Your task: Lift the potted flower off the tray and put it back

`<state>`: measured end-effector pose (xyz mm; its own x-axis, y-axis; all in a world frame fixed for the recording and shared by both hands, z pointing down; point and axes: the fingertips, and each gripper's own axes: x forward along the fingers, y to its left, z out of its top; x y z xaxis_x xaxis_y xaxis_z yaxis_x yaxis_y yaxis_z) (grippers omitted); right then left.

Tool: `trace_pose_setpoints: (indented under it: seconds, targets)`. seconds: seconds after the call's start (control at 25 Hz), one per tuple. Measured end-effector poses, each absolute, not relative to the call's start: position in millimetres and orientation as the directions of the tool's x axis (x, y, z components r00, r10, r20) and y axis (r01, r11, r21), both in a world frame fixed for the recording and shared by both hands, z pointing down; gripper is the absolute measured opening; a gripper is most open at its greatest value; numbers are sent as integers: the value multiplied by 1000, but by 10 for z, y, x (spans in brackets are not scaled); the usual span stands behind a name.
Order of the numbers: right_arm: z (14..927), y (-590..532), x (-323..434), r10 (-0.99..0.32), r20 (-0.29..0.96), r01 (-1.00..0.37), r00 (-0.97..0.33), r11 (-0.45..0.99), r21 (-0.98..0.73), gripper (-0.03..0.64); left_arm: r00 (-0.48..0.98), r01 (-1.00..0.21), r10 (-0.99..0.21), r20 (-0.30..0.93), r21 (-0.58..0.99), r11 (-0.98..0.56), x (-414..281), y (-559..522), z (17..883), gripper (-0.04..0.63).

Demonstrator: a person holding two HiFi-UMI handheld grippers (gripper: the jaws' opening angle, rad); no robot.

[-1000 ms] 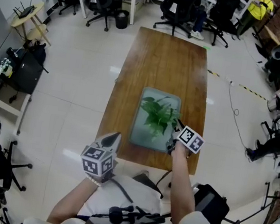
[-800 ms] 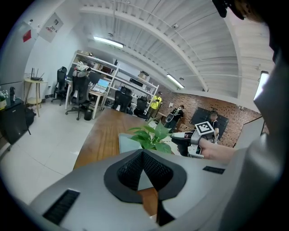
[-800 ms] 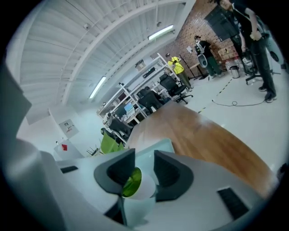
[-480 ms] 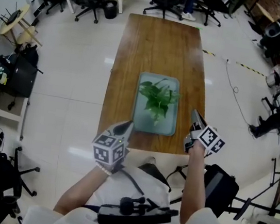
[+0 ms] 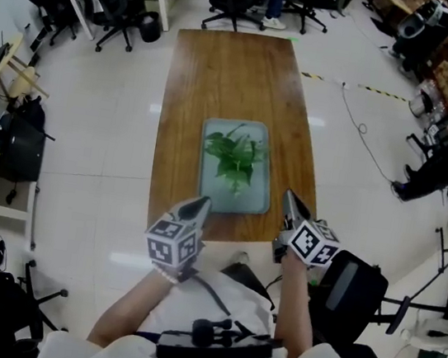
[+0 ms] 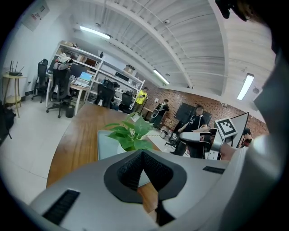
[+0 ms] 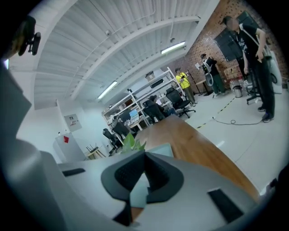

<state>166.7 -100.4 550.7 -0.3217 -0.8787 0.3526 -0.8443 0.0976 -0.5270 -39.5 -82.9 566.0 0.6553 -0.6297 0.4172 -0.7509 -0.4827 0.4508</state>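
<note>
Green leafy potted flower (image 5: 233, 160) sits on pale tray (image 5: 209, 190).

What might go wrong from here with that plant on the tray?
1. Leaves hide the pot of the potted flower from above, so a claw might pinch stems instead.
2. The right claw has just closed on nothing, and the left claw is shut too; reaching in like that might shove the pot over.
3. The tray lies toward the table's near edge, so a push could slide it off.
</note>
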Motion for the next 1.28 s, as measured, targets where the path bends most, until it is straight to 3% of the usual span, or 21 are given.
trace_pose_setpoints:
  seconds: [0.24, 0.52, 1.28]
  targets:
    - [5751, -842, 1450, -847, 392, -836, -358, 104, -539, -2, 655, -751, -632, 415, 451, -482, -349, -822, 5648, -5]
    - [5707, -883, 1490, -830, 441, -902, -342, 158, -401, 0, 638, -764, -648, 417, 447, -465, -318, -815, 5641, -5]
    - [5682, -891, 1443, -815, 451, -902, -363, 186, -390, 0, 638, -764, -651, 412, 448, -465, -273, -806, 5606, -5]
